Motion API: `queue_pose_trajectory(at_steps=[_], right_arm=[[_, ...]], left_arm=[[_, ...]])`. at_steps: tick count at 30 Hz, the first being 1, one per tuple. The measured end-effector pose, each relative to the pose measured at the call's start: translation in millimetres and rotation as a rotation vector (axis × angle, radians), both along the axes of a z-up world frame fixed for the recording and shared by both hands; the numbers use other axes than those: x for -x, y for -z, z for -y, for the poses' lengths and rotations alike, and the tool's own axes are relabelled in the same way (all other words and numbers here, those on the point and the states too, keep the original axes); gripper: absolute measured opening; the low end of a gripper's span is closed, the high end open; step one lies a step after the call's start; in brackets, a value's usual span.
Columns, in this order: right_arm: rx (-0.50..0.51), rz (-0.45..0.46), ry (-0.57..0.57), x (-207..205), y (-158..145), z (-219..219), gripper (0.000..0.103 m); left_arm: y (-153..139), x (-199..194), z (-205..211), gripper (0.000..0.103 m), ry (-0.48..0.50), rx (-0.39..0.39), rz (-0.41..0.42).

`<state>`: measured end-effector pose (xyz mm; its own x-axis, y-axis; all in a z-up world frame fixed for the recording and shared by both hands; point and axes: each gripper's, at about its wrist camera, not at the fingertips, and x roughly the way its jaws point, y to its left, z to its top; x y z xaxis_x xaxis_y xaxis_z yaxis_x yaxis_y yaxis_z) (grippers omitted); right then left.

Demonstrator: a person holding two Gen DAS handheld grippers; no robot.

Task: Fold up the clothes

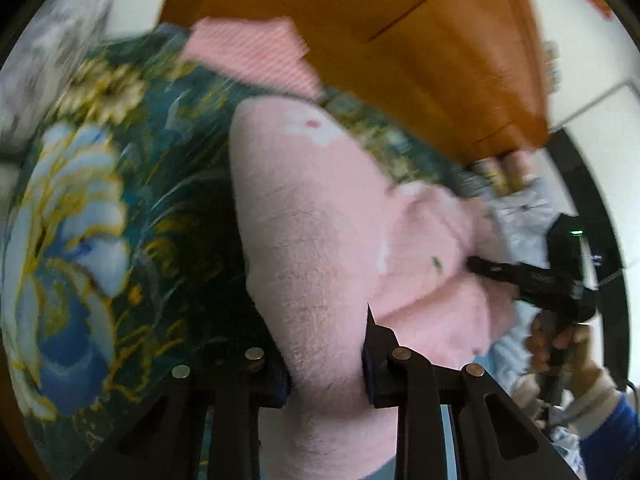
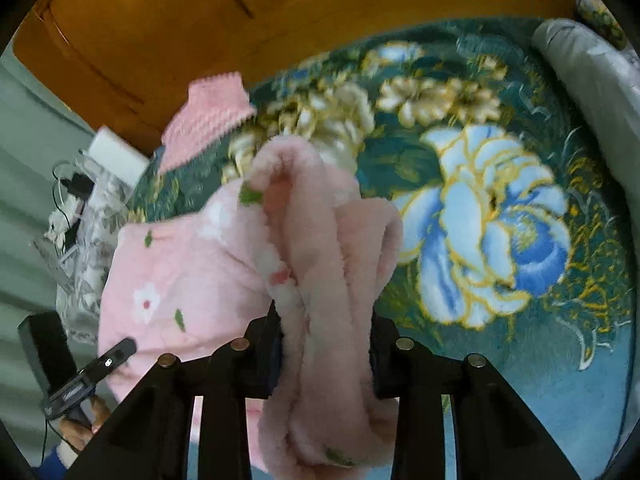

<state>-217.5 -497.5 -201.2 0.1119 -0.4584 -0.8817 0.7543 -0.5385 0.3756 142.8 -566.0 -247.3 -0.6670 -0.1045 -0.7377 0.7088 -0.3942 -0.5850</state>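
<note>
I have the fluffy pink fleece garment with small white flowers (image 2: 168,280) pinched in both tongs. My left tongs (image 1: 326,368) are clamped on a thick roll of its fleece, and my right tongs (image 2: 326,360) grip a bunched fold with several layers squeezed between the jaws. The garment hangs ahead of both tongs, above the dark green blanket with big blue and cream flowers (image 2: 500,216). I judge the fold is midway: the cloth is gathered and lifted, not yet flat or squared. Beyond my right tongs, a folded pink knitted piece (image 2: 208,116) already lies on the blanket near the orange wooden headboard (image 2: 160,20).

Only the left view shows my right hand (image 1: 568,348) on its handle. Only the right view shows the garment's flower print clearly, its looped edge, and the grey pillow (image 2: 592,92) far to my right.
</note>
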Motion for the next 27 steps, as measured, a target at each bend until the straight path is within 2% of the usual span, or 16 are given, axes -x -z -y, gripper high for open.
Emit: queue_pose_trajectory(at_steps=[4,6,8,11,13,15,16,19,22,24,27], right_arm=[[0.024,-0.015,-0.009,-10.0,7.9,3.8,0.047],[0.091,0.011,0.013,-6.1,2.1,-3.2,0.052],[0.145,0.021,0.051,-2.1,-5.0,-15.0,0.054],[0.198,-0.084,0.111,-8.4,-23.9,-38.3,0.061],[0.218,-0.181,0.132,-18.9,-35.8,-51.9,0.062],[0.236,-0.275,0.141,-32.0,-46.4,-63.0,0.062],[0.245,-0.283,0.11,-42.7,-49.3,-61.4,0.062],[0.276,-0.24,0.025,-64.4,-49.0,-50.1,0.062],[0.281,-0.194,-0.044,-82.5,-38.8,-35.1,0.062],[0.23,-0.213,-0.066,-90.2,-23.5,-23.9,0.062],[0.158,-0.241,-0.014,-81.4,-2.3,-16.0,0.062]], left_arm=[[-0.9,-14.2,2.1,0.037,-0.007,-0.025,-0.038],[-5.7,-23.3,0.4,0.055,-0.025,-0.027,-0.046],[-18.1,-34.0,-8.1,0.061,-0.052,0.011,-0.026],[-34.7,-41.9,-33.0,0.067,-0.047,0.145,0.06],[-46.6,-44.9,-57.7,0.067,-0.051,0.283,0.149],[-55.9,-43.3,-76.7,0.067,-0.061,0.389,0.186],[-60.1,-41.5,-85.7,0.067,-0.037,0.43,0.168],[-73.3,-26.5,-101.0,0.067,0.009,0.482,0.114],[-67.9,-5.2,-92.4,0.067,0.032,0.454,0.107],[-52.0,6.5,-81.2,0.067,0.038,0.408,0.136],[-10.4,24.1,-64.1,0.066,0.067,0.314,0.236]])
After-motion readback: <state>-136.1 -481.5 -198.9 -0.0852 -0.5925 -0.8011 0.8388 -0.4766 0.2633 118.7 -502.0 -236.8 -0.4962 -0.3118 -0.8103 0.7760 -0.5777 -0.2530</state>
